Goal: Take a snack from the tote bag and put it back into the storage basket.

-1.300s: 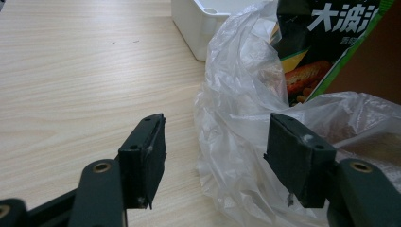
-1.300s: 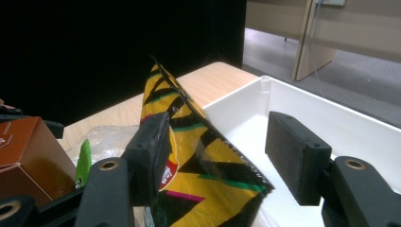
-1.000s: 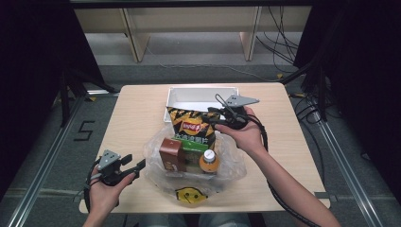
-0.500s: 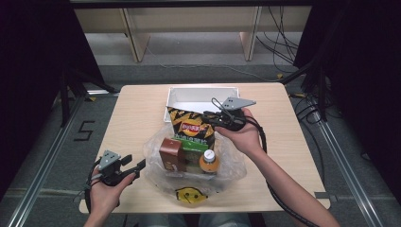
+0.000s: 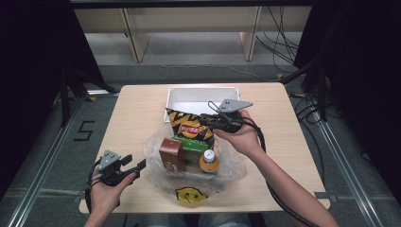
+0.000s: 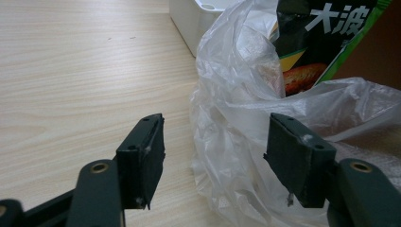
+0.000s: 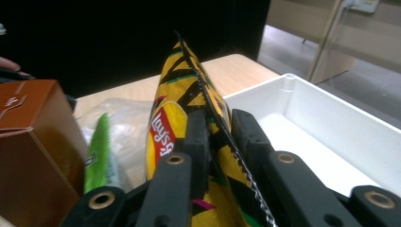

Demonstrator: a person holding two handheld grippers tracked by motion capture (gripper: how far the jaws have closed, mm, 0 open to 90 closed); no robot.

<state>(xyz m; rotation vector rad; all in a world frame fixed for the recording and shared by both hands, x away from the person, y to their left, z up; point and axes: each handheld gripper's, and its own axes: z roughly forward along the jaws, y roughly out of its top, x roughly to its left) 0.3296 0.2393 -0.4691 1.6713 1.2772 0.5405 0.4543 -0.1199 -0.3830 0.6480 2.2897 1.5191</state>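
- My right tongs are clamped on the crimped top seam of the yellow-and-black Lay's crisp bag, which I judge I am lifting out of the clear plastic bag; the seam is flat, so the jaws hold it without crushing the crisps.
- The crisp bag hangs just in front of the white bin, its lower end at the plastic bag's mouth. That reads to me as a transfer into the bin.
- The red "Lay's" logo shows sideways on the packet in the right gripper view.
- Left of the crisp bag stands a brown carton, and between them a green packet; an orange bottle with a white cap stands in front of the crisp bag.
- The green packet bears large white Chinese characters, "大波", seen in the left gripper view.
- My left tongs stand open and empty, low on the desk, at the plastic bag's left edge, probably ready to pin the film down.
- A yellow-and-black printed mark sits on the plastic bag's near side; I cannot read it.
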